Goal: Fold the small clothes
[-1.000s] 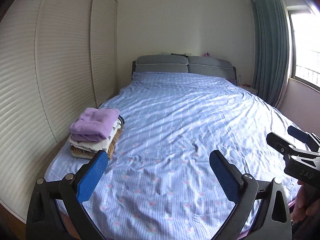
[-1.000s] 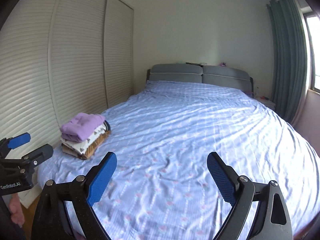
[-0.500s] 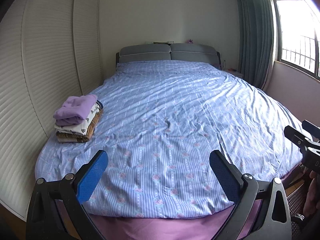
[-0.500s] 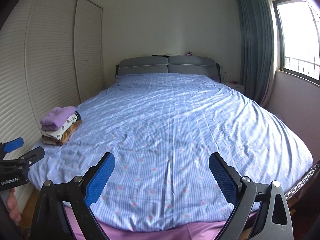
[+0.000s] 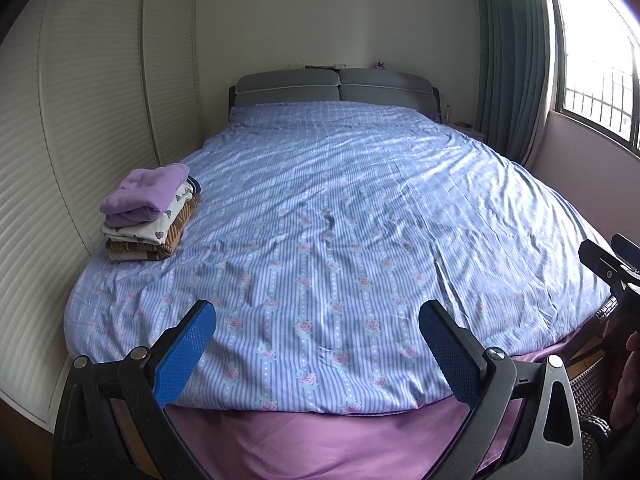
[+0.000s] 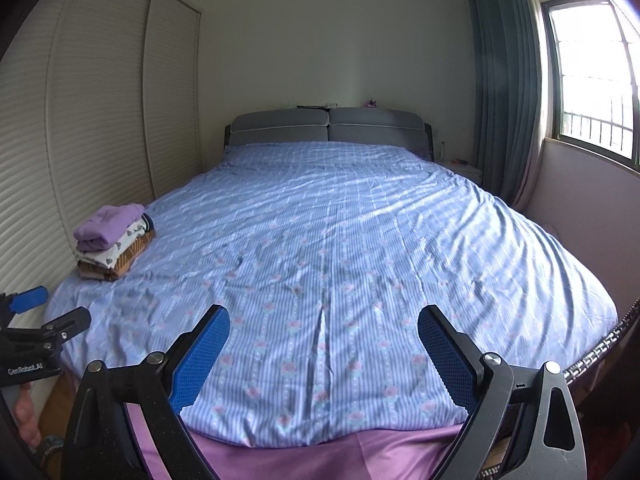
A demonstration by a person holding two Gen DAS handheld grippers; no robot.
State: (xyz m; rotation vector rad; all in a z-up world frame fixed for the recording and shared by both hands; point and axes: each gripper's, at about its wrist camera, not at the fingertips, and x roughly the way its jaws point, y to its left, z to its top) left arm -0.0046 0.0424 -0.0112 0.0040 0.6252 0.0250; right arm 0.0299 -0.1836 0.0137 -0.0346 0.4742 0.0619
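A stack of folded small clothes (image 5: pixel 150 212), lilac on top, then white patterned and brown striped pieces, sits on the bed's left front part; it also shows in the right wrist view (image 6: pixel 114 242). My left gripper (image 5: pixel 316 354) is open and empty, held off the foot of the bed. My right gripper (image 6: pixel 324 356) is open and empty, also off the foot of the bed. Each gripper shows at the edge of the other's view: the right gripper (image 5: pixel 608 268) and the left gripper (image 6: pixel 36 332).
The bed has a blue striped floral cover (image 5: pixel 360 220) over a purple sheet (image 5: pixel 320 440), with a grey headboard (image 5: pixel 336 86). White louvred wardrobe doors (image 5: pixel 80 120) run along the left. A green curtain (image 5: pixel 508 60) and a window (image 5: pixel 592 60) stand right. A wicker basket rim (image 6: pixel 592 348) shows at the bed's right corner.
Both grippers have pulled back from over the bed to beyond its foot edge, so the purple sheet now shows. The clothes stack looks farther away. Both stay open.
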